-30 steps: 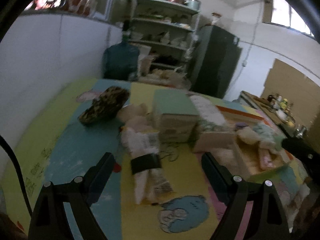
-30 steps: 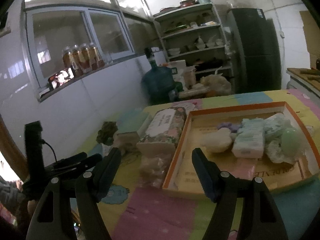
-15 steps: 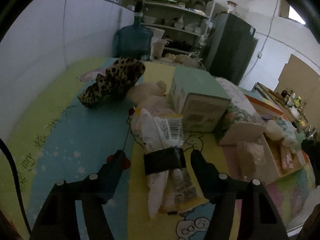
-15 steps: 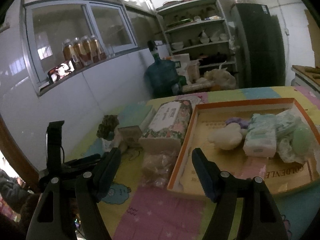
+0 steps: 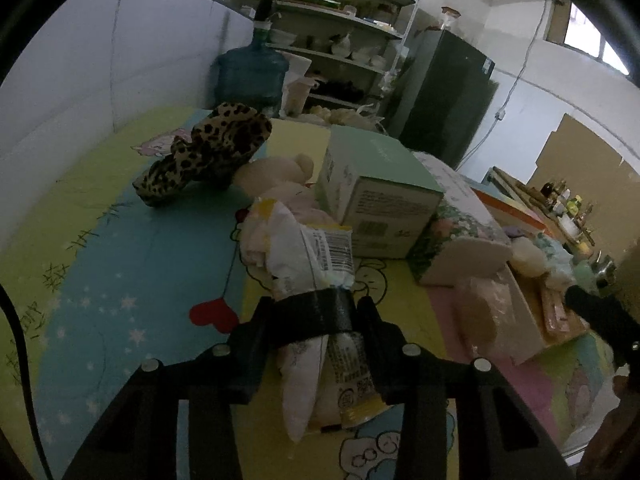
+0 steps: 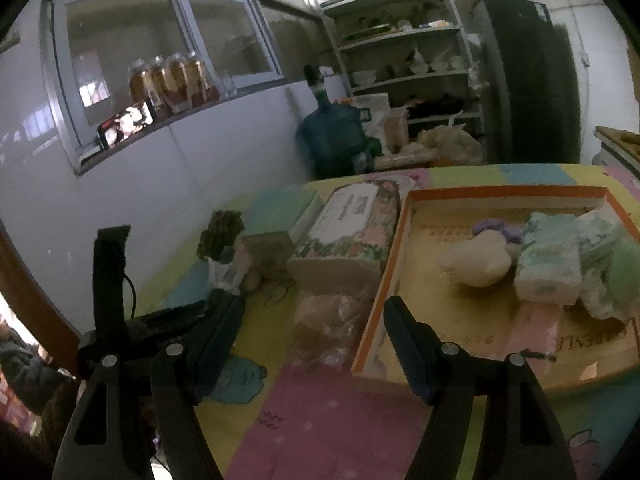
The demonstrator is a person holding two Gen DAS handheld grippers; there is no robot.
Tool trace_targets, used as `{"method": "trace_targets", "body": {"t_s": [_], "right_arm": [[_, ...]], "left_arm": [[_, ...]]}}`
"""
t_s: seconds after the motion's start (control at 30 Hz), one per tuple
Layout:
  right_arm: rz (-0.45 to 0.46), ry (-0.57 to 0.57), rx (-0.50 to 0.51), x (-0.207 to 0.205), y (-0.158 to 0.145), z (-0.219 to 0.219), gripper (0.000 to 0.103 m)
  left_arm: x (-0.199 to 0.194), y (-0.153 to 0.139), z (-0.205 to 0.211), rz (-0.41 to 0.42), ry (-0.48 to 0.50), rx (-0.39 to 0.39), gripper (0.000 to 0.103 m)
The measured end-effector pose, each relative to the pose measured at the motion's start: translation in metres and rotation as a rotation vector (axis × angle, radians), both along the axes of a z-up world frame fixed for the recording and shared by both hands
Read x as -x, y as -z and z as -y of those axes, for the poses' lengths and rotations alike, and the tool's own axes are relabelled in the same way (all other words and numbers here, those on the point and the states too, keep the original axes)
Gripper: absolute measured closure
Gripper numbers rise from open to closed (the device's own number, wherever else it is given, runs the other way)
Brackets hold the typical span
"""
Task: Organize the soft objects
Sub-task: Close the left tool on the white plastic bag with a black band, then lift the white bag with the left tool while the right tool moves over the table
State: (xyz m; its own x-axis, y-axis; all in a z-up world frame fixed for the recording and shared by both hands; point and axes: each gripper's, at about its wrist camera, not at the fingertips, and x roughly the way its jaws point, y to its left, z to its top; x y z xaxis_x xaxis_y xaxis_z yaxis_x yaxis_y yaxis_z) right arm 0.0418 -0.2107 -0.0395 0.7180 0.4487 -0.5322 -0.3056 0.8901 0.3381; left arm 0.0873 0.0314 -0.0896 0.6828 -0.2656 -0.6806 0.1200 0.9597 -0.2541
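Done so far: tray (image 6: 408,216) already holds a few soft bits.
Left gripper (image 5: 312,312): fingers pinching the banded packet (image 5: 316,248), low over the bench (image 5: 112,264), probably lifting.
Right gripper (image 6: 312,312): fingers spread, holding nothing.
Left to do: leopard slipper (image 5: 208,152), plush toy (image 5: 276,170).

I read the mat (image 5: 120,240) as patches of blue, yellow-green and pink with cartoon prints; the slipper (image 5: 208,152) is leopard-spotted, tan and black; the box (image 5: 376,188) is mint green on top; the tissue pack (image 6: 352,220) is floral, pink and green; the tray (image 6: 404,248) is orange-rimmed; my grippers' fingers (image 6: 408,344) are black.
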Motion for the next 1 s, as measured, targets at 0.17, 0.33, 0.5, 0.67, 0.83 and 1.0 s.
{"method": "trace_targets", "body": {"t_s": [0.17, 0.33, 0.5, 0.67, 0.83, 1.0], "right_arm": [[-0.017, -0.016, 0.013, -0.006, 0.005, -0.011, 0.028], [-0.043, -0.026, 0.029, -0.014, 0.012, -0.024, 0.028], [-0.053, -0.035, 0.047, -0.019, 0.013, -0.038, 0.028], [-0.094, 0.013, 0.11, -0.028, 0.019, -0.05, 0.028], [-0.13, 0.074, 0.193, -0.036, 0.023, -0.06, 0.028], [-0.154, 0.134, 0.267, -0.043, 0.03, -0.067, 0.028]], "left_arm": [[0.013, -0.013, 0.001, 0.052, 0.02, -0.006, 0.061], [0.025, -0.027, 0.0, 0.107, 0.037, 0.0, 0.061], [0.026, -0.035, -0.009, 0.139, 0.038, 0.021, 0.061], [0.026, -0.037, -0.02, 0.157, 0.035, 0.049, 0.061], [0.025, -0.036, -0.027, 0.172, 0.046, 0.068, 0.062], [0.021, -0.031, -0.034, 0.17, 0.064, 0.097, 0.062]]}}
